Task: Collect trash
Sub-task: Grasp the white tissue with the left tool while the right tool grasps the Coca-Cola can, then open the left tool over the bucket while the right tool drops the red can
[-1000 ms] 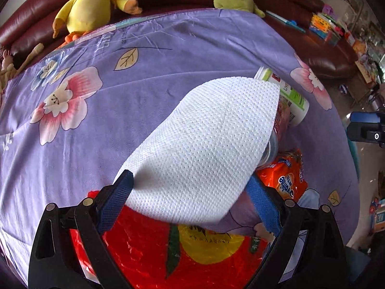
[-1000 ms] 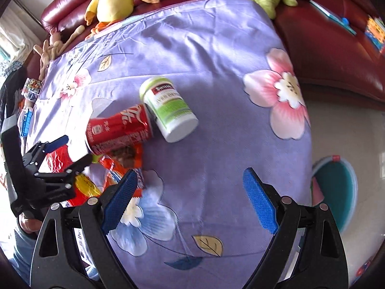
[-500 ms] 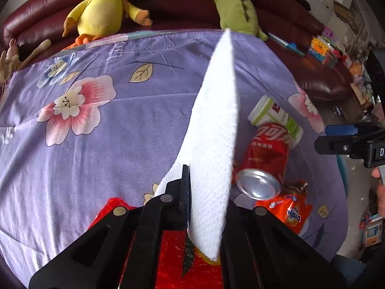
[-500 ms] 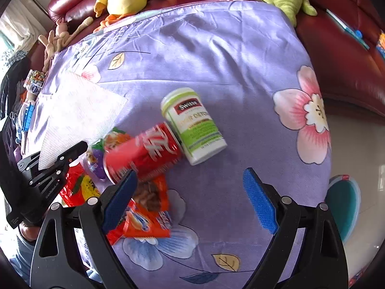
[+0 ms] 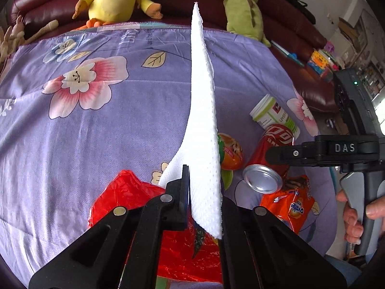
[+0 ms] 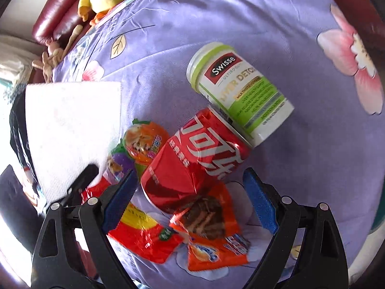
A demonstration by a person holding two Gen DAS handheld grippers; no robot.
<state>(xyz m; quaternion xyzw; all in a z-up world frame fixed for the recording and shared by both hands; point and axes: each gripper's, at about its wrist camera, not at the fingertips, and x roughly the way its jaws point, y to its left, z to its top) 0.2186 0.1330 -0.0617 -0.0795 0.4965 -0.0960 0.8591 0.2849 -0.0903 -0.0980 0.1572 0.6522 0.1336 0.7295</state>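
Since a second earlier, left tongs had clamped the paper towel; right tongs, apart, had descended over the can. Bottle and wrappers remained on the bedsheet.

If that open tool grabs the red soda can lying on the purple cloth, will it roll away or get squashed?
The red can lies on its side against the green-and-white bottle, so a nudge would probably roll it. A dent shows low on its wall, so it is likely thin and may crumple further. It overlaps an orange snack wrapper, which might drag along.
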